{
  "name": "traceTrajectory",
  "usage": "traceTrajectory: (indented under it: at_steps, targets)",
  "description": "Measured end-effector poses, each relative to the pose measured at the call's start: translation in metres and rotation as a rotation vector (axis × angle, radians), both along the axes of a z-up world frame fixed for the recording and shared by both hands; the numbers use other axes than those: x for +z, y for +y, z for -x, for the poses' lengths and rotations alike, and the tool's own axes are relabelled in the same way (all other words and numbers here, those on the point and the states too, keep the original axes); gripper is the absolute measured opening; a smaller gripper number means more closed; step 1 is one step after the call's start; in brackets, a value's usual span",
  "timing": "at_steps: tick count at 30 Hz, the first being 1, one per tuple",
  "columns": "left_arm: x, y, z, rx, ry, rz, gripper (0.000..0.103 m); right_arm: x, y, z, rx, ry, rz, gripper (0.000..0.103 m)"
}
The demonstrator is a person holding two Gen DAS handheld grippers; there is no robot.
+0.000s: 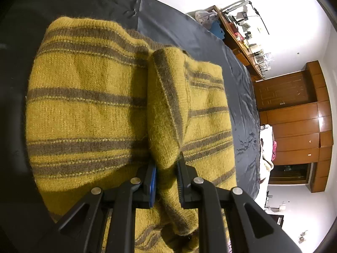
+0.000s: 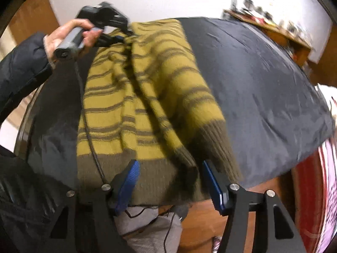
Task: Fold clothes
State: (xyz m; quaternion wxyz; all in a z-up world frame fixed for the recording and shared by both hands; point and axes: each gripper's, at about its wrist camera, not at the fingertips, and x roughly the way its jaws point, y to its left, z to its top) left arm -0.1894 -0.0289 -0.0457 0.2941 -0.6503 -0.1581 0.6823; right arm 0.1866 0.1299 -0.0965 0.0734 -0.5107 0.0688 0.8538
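Observation:
A mustard-yellow knit sweater with brown stripes [image 1: 84, 109] lies on a dark grey bed sheet [image 1: 185, 33]. In the left wrist view my left gripper [image 1: 167, 168] is shut on a bunched fold of the sweater, which rises between the fingers. In the right wrist view the sweater [image 2: 130, 109] lies lengthwise with its brown hem nearest and a sleeve with a brown cuff [image 2: 217, 143] folded across its right side. My right gripper [image 2: 170, 168] is open just above the hem, holding nothing. The left gripper [image 2: 99, 21], held in a hand, shows at the sweater's far end.
The bed sheet [image 2: 263, 88] spreads to the right of the sweater. A cluttered wooden desk [image 1: 242, 35] and wooden wardrobe [image 1: 299, 126] stand beyond the bed. A cable [image 2: 84, 97] runs along the sweater's left side. A red striped cloth [image 2: 311, 189] hangs at the right.

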Motion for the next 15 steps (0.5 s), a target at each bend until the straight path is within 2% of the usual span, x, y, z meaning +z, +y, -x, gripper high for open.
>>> traceTrajectory:
  at_steps: [3, 6, 9, 11, 12, 14, 15]
  targets:
    - [0.001, 0.002, 0.0, -0.007, 0.002, 0.008, 0.019, -0.003, -0.01, 0.018, 0.061, 0.012, -0.084, 0.064]
    - [0.001, 0.004, 0.0, -0.013, 0.003, 0.013, 0.019, -0.021, -0.005, 0.033, 0.088, -0.027, -0.134, 0.063]
    - [0.0, 0.005, 0.001, -0.013, 0.0, 0.009, 0.019, -0.042, 0.0, 0.041, 0.102, -0.087, -0.156, 0.063]
    - [-0.001, 0.005, 0.002, -0.012, -0.002, 0.007, 0.019, -0.042, 0.005, 0.039, 0.096, -0.08, -0.136, 0.063]
    - [-0.001, 0.005, 0.002, -0.012, -0.003, 0.006, 0.019, -0.041, 0.008, 0.038, 0.093, -0.08, -0.126, 0.059]
    - [-0.002, 0.006, 0.003, -0.011, -0.006, 0.003, 0.019, -0.039, 0.012, 0.037, 0.084, -0.09, -0.109, 0.045]
    - [-0.002, 0.006, 0.004, -0.011, -0.007, 0.002, 0.019, -0.037, 0.016, 0.037, 0.071, -0.096, -0.104, 0.026]
